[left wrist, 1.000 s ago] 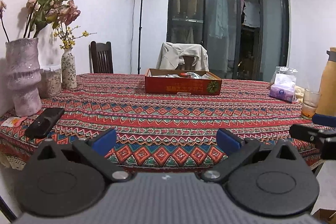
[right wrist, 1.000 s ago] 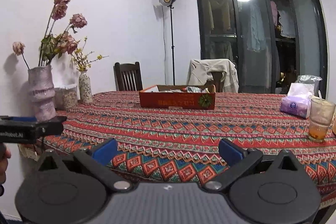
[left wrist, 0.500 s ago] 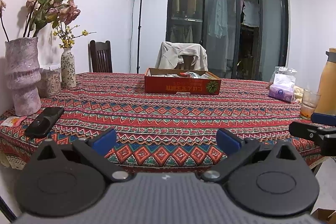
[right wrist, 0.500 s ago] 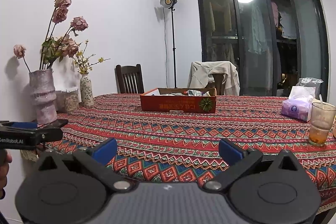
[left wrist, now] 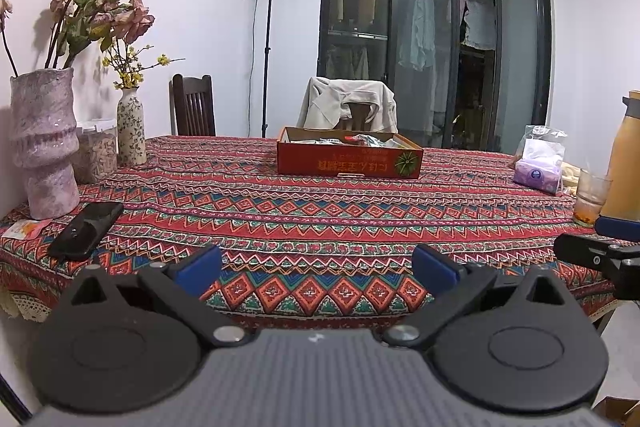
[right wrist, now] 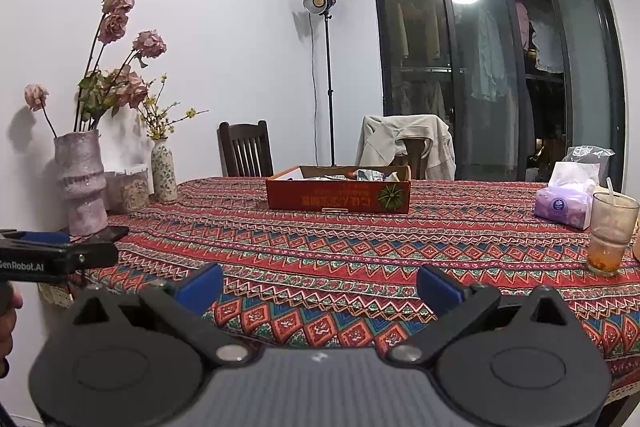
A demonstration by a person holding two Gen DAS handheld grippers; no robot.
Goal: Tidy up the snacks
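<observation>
While both claws hang spread w/ nothing between, left claw [left wrist: 318,269] & right claw [right wrist: 320,285] face red snack box [right wrist: 338,194], upside-down print unreadable; "GenRobot.AI" shows on left claw.

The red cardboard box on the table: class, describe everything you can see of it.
The red cardboard box is a shallow, open-topped tray, brown inside, with yellow characters printed upside down and a green round emblem on its near wall. It sits flat on the patterned tablecloth toward the table's far side, in front of the jacket-draped chair. Crinkled snack packets lie inside. Nothing else touches it.
</observation>
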